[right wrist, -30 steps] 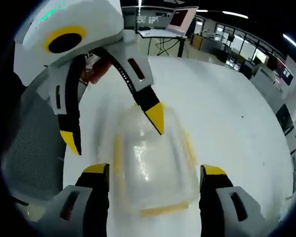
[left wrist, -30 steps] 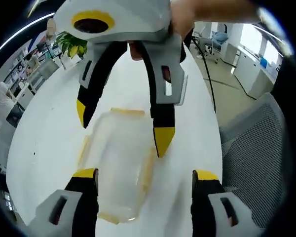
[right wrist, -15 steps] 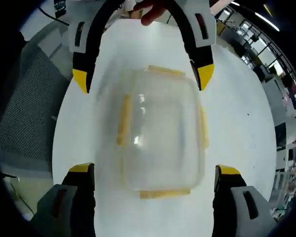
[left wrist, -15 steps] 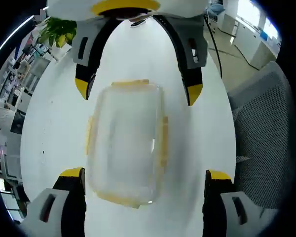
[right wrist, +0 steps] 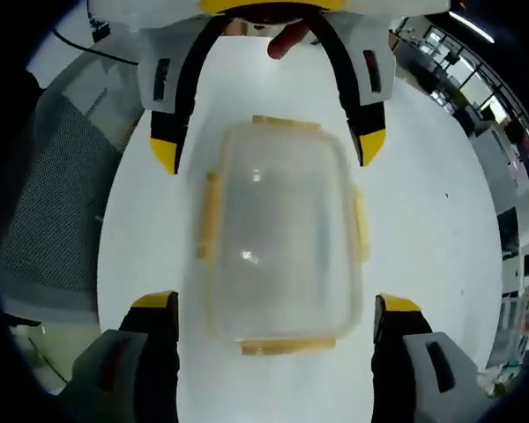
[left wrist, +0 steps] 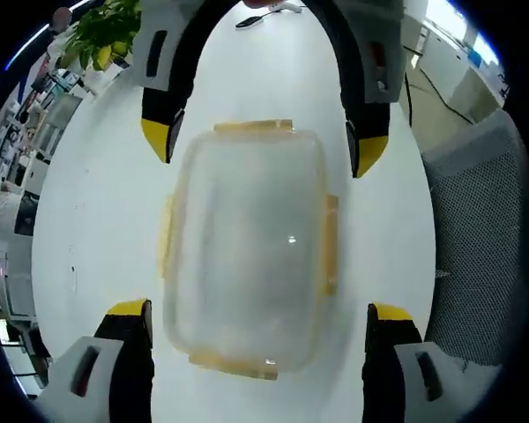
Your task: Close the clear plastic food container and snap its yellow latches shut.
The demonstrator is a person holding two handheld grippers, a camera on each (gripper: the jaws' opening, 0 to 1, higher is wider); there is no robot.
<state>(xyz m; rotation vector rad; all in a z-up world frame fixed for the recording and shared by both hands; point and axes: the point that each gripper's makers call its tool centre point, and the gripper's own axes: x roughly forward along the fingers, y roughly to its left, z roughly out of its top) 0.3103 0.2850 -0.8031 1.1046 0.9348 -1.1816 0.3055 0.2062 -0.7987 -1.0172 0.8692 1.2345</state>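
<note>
Left hand-held gripper [left wrist: 257, 317] spread wide over clear container [left wrist: 247, 256], right hand-held gripper [right wrist: 271, 308] likewise spread, neither touching it

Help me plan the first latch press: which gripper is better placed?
Roughly even. The left gripper and right gripper are both open, facing each other across the container, each straddling an end latch; I'd guess either could start.

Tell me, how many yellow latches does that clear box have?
4. In the left gripper view the clear container has one latch on each side: far end, near end, left side, right side. None looks hidden.
</note>
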